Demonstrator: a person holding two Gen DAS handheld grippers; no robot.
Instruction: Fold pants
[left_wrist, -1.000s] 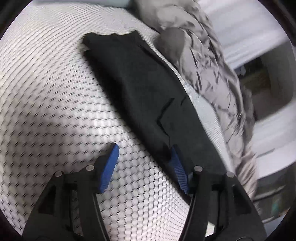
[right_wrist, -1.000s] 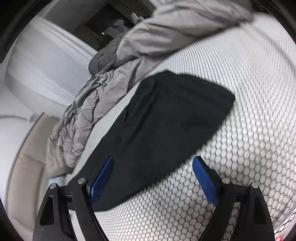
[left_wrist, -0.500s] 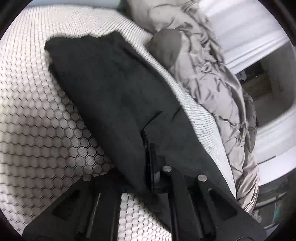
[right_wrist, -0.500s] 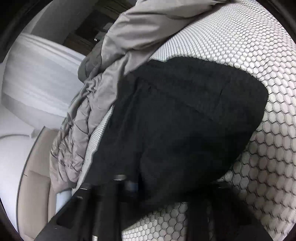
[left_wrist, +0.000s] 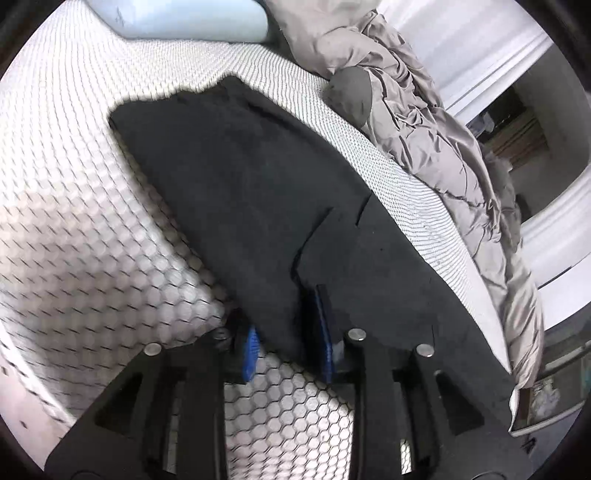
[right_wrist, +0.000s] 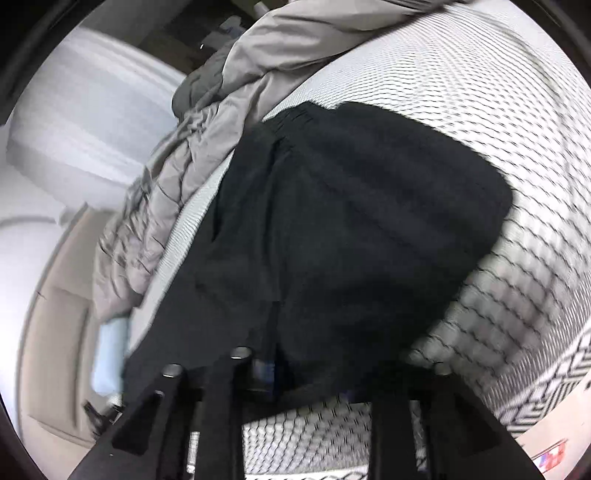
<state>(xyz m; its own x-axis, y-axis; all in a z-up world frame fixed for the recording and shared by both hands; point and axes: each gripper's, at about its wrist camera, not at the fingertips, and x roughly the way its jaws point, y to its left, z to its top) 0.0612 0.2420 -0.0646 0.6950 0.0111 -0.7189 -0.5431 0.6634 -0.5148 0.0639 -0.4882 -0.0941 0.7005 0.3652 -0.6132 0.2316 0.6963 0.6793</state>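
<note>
Two close, downward views, shared pants (left_wrist: 258, 192)

My left gripper (left_wrist: 286, 332) and right gripper (right_wrist: 306, 373), clamped half a second ago, reopen around the black pants (left_wrist: 258, 192).

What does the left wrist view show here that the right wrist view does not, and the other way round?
Left wrist only: the left gripper, its blue pads apart with an edge of the black folded pants between them, its jaws having just been opening; a pale blue pillow at the top.

Right wrist only: the right gripper, pads mostly hidden under the pants' near edge; a beige floor strip.

Both: the black pants, the white honeycomb-patterned cover and the crumpled grey quilt beside them.
</note>
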